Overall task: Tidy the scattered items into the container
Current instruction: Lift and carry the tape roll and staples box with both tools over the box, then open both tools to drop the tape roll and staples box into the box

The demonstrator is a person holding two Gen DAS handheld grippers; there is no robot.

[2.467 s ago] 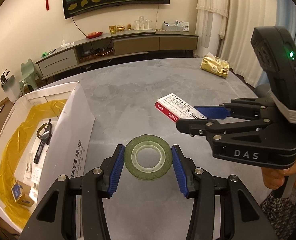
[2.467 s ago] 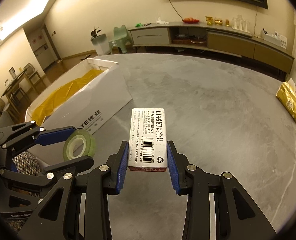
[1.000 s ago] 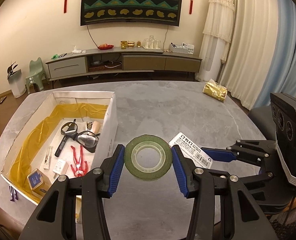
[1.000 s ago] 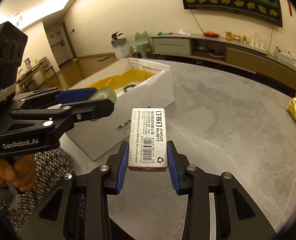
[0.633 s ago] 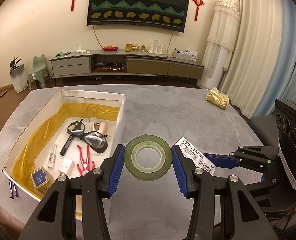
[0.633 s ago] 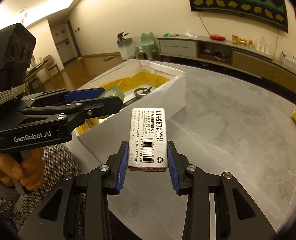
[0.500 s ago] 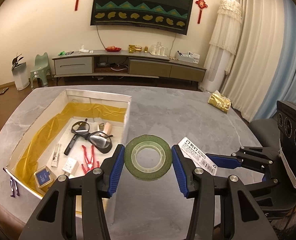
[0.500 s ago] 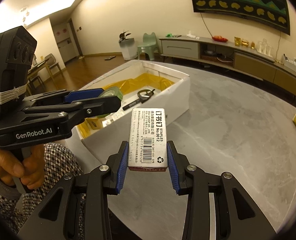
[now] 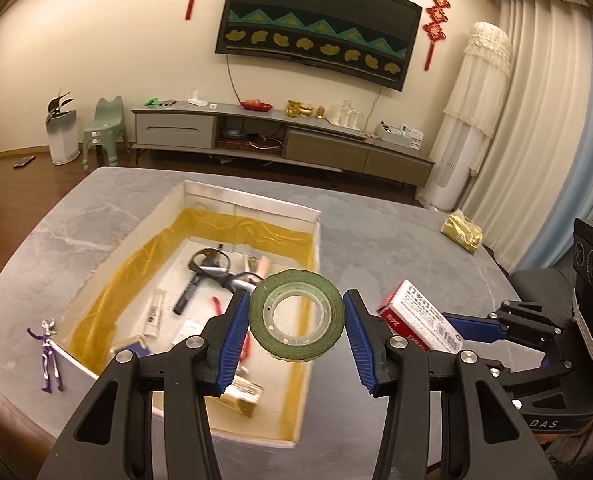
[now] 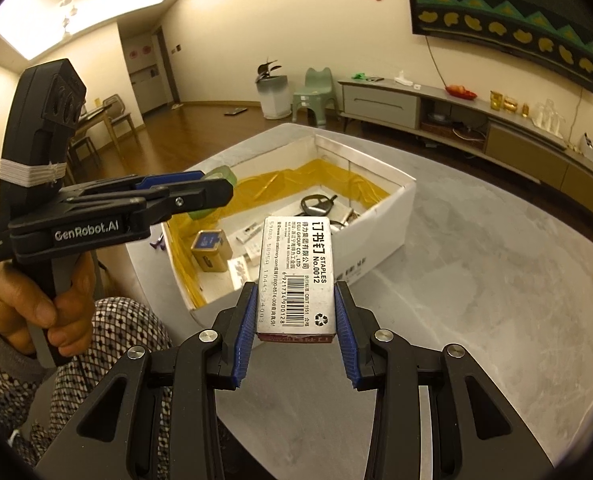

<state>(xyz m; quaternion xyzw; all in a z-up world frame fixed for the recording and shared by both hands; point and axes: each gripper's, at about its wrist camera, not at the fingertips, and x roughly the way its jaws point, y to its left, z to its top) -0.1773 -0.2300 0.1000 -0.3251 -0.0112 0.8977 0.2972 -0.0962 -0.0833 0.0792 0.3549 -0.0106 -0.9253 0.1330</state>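
Note:
My left gripper [image 9: 296, 316] is shut on a green tape roll [image 9: 320, 292], held in the air over the near right part of the white box [image 9: 252, 205] with yellow lining. My right gripper [image 10: 294, 312] is shut on a staples box [image 10: 296, 264], white with a barcode and a red side, above the table just right of the white box [image 10: 380, 240]. The staples box [image 9: 416, 314] and right gripper also show at right in the left wrist view. Inside the white box lie glasses [image 9: 212, 264], a pen, a red item and small cartons.
A purple toy figure [image 9: 48, 354] stands on the grey table [image 9: 396, 248] left of the box. A gold packet [image 9: 462, 230] lies at the far right edge. A hand [image 10: 36, 300] and patterned sleeve hold the left gripper. A TV cabinet stands behind.
Both grippers have risen and shifted left toward the box, each keeping its item. The tape roll now hangs over the box's inside, and the staples box has come closer to its right wall.

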